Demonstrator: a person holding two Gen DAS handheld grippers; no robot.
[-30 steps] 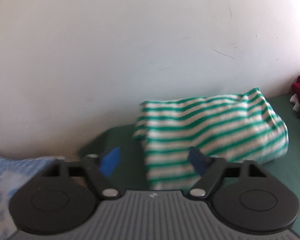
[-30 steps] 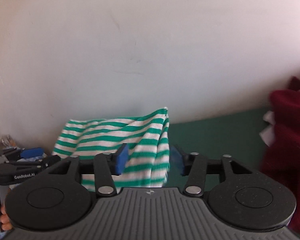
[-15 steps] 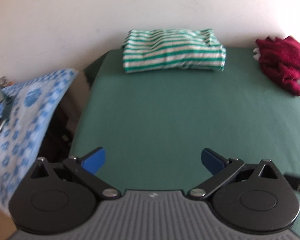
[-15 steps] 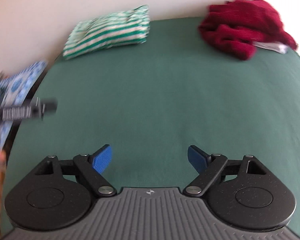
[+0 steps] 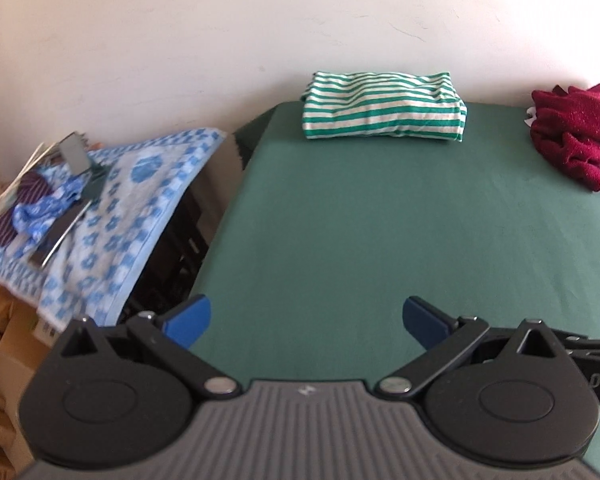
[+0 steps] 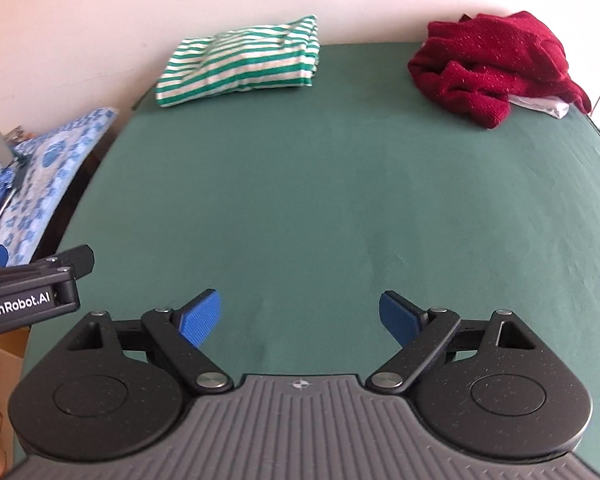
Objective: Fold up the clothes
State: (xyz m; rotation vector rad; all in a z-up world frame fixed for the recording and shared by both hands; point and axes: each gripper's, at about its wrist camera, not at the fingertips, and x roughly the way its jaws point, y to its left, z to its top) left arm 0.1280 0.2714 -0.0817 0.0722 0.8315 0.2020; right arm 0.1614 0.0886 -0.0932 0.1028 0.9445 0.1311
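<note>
Green cloth covers the counter (image 6: 340,200) below a bare pale wall, and my two sets of fingers hang spread and empty over its near edge. My left gripper (image 5: 306,320) and right gripper (image 6: 300,314) each show blue pads held wide apart, pinching nothing, with only bare green between them. Farther out, against the wall, the green-and-white striped garment (image 5: 384,110) lies as a squared, compact bundle. Well apart from it, toward the right end, the dark red sweater (image 6: 496,64) sits in a crumpled heap with a scrap of white fabric (image 6: 540,105) poking out beneath. Off the left side, a blue floral towel (image 5: 112,216) drapes over clutter. By my reading, the striped piece is folded as the task wants and the red one is not. Handling that knit well would mean pinching separate edges, such as shoulders or hem, and spreading it flat on the open green middle before creasing.
</note>
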